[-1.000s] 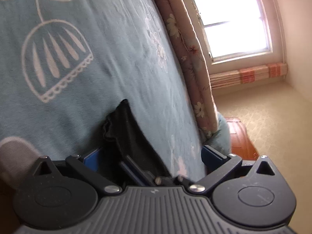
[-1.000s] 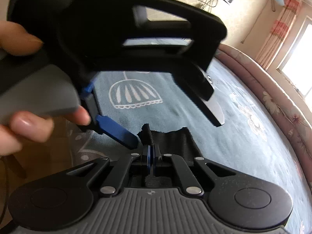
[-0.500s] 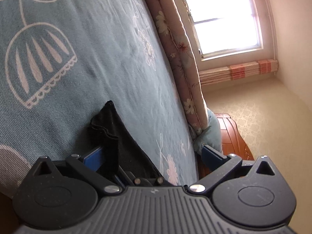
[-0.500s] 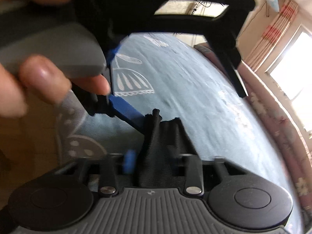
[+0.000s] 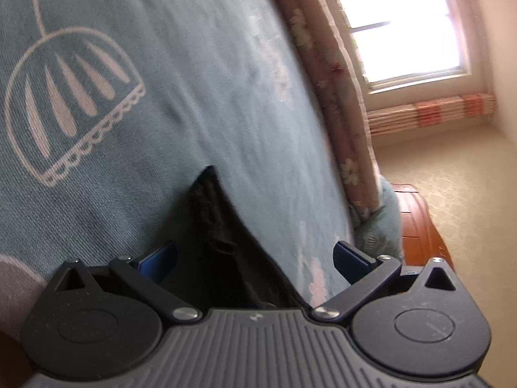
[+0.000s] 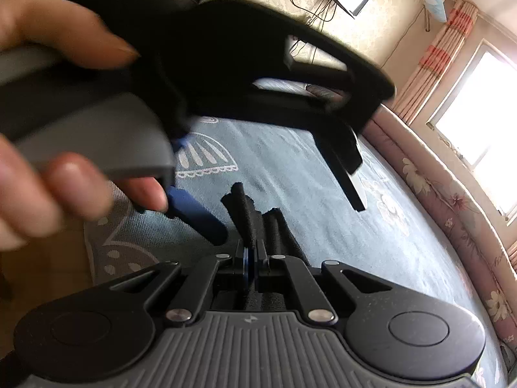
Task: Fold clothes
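One black garment (image 6: 255, 216) was pinched in the clenched right gripper (image 6: 250, 258), above the bedspread (image 6: 323, 194). The left gripper (image 5: 255, 258) stood spread, cloth between its fingers; the garment's lower part was hidden.

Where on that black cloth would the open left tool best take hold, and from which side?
Probably the bunched upper edge of the black cloth, next to where the right gripper already pinches it. That edge stands up off the blue bedspread in folds, so the left gripper, jaws wide with cloth between them, could close from the near side, along the bed.
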`<state>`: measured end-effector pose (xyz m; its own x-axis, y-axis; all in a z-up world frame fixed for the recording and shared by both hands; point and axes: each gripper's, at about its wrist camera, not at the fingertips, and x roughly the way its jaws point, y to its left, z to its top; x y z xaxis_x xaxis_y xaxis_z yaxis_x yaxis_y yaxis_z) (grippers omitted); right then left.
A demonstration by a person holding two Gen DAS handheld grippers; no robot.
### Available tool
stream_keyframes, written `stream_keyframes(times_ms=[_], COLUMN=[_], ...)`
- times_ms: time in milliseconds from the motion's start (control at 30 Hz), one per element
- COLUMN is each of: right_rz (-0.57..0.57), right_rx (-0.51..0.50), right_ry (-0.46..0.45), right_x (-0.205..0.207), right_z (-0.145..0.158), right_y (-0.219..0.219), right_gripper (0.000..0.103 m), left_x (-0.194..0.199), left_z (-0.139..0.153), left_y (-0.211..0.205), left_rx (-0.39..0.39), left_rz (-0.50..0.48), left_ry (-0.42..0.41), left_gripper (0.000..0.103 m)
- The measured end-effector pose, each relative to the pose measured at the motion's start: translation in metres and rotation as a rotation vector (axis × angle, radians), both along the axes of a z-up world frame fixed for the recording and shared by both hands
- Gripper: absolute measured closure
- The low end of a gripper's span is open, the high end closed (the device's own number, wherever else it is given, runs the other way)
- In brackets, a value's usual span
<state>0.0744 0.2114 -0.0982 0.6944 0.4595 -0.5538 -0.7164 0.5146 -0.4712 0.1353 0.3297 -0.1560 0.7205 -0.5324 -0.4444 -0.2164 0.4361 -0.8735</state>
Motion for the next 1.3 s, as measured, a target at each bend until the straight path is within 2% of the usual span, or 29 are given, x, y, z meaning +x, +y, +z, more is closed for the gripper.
stream_keyframes(times_ms=[167,267,333,367,400,433,567,733,833,867,933,1167,1300], right_rz=[0.000,0.024,0.030,0.030,0.028,0.029,0.060,0.071,0.018,-0.004,-0.051,-0.209,-0.256], right_rx=[0.015,0.019,0.000,-0.001,-0.002,0.000,-0.003,0.015,0.037,0.044,0.046,0.045,0.048], right_ry=[0.001,0.027,0.027,0.024,0.029,0.039,0.048,0.068,0.064,0.060,0.045,0.035,0.048], right_x=[0.000,-0.002,-0.002,-0.002,-0.002,0.003,0.002,-0.002,0.001,-0.011,0.020,0.023,0.023], right_z=[0.003,0.005,0.004,0.004,0.004,0.006,0.019,0.040,0.054,0.054,0.049,0.049,0.048], right_y=[-0.004,-0.009,-0.011,-0.011,-0.012,-0.002,-0.017,-0.037,-0.063,-0.078,-0.097,-0.143,-0.163], right_gripper=[0.098,0.097,0.097,0.097,0.096,0.095,0.085,0.084,0.081,0.080,0.080,0.080,0.080], left_x=[0.011,0.012,0.015,0.015,0.014,0.014,0.013,0.016,0.017,0.017,0.018,0.017,0.016], left_z=[0.005,0.006,0.007,0.006,0.007,0.008,0.008,0.013,0.016,0.017,0.020,0.028,0.033], left_y=[-0.006,-0.006,-0.009,-0.009,-0.009,-0.009,-0.005,-0.012,-0.015,-0.017,-0.020,-0.032,-0.039], left_rx=[0.052,0.057,0.076,0.090,0.106,0.126,0.141,0.206,0.241,0.256,0.287,0.363,0.426], left_rz=[-0.058,-0.065,-0.084,-0.077,-0.072,-0.080,-0.098,-0.131,-0.144,-0.151,-0.163,-0.181,-0.187], left_ry=[0.046,0.049,0.044,0.058,0.069,0.078,0.104,0.106,0.116,0.118,0.120,0.127,0.139], left_gripper=[0.001,0.003,0.017,0.032,0.042,0.046,0.057,0.057,0.057,0.057,0.057,0.054,0.059])
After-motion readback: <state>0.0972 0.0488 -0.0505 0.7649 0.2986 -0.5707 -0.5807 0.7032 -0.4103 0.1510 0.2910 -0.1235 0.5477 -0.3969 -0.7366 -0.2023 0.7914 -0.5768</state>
